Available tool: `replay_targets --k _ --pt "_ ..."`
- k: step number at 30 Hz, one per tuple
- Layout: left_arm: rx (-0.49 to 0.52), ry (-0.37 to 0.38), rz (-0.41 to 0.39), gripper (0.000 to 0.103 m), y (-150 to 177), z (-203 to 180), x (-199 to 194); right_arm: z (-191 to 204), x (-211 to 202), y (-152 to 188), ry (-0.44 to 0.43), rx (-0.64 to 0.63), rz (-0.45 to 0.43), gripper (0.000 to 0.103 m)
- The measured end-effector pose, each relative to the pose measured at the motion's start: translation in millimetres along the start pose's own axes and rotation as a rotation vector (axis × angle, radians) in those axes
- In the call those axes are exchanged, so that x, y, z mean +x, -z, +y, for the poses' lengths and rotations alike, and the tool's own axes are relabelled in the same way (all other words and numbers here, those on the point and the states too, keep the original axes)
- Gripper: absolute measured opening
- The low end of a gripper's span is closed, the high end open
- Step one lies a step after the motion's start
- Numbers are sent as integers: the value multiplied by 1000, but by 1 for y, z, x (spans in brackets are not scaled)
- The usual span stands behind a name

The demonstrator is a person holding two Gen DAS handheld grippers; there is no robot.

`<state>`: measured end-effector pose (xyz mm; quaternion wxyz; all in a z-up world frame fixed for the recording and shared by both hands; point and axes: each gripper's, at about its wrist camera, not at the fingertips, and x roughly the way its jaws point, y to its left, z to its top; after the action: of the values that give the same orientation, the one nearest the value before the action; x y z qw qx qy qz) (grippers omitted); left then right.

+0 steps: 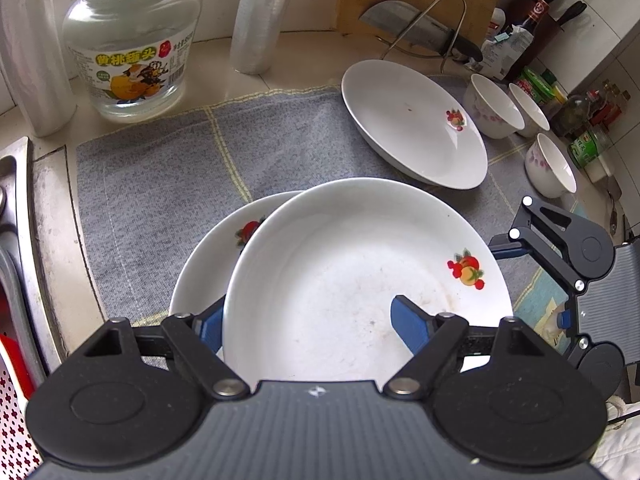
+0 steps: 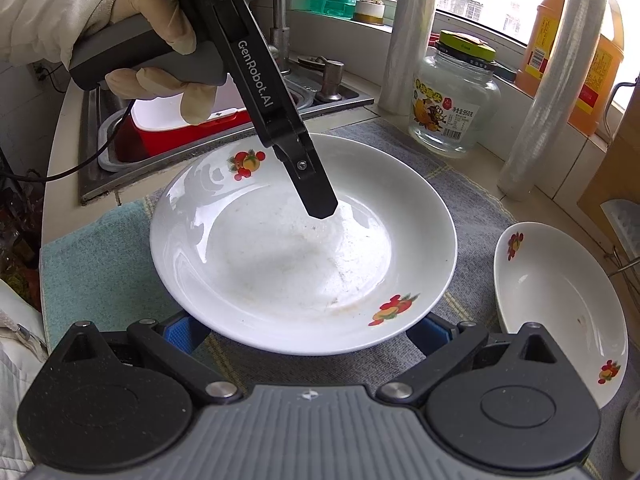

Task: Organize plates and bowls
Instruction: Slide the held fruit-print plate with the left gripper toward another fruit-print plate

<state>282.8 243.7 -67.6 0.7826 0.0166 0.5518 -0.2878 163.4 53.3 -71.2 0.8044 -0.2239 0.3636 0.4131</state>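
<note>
My left gripper (image 1: 308, 328) is shut on the near rim of a white fruit-print plate (image 1: 360, 272): one blue finger (image 1: 412, 328) lies inside it, the other under the rim. This plate rests partly on a second plate (image 1: 216, 256) beneath it. In the right wrist view the held plate (image 2: 288, 264) fills the middle, with the left gripper's finger (image 2: 316, 196) inside it. My right gripper (image 2: 308, 332) is open, its fingers either side of that plate's near edge. A third plate (image 1: 412, 120) (image 2: 560, 308) lies apart on the grey mat. Three small floral bowls (image 1: 496, 108) stand beyond it.
A glass jar (image 1: 128, 48) and film rolls (image 1: 260, 20) stand at the back. A knife on a rack (image 1: 424, 28) leans against a cutting board. Bottles (image 1: 584, 120) crowd the right. The sink (image 2: 208, 120) holds a red basin. An orange jug (image 2: 568, 48) stands by the window.
</note>
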Motion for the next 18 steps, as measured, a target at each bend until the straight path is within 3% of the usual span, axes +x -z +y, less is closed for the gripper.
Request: replay_targets --k 18 --pt "61 -60 75 82 -6 -7 11 1 -2 2 15 7 -12 103"
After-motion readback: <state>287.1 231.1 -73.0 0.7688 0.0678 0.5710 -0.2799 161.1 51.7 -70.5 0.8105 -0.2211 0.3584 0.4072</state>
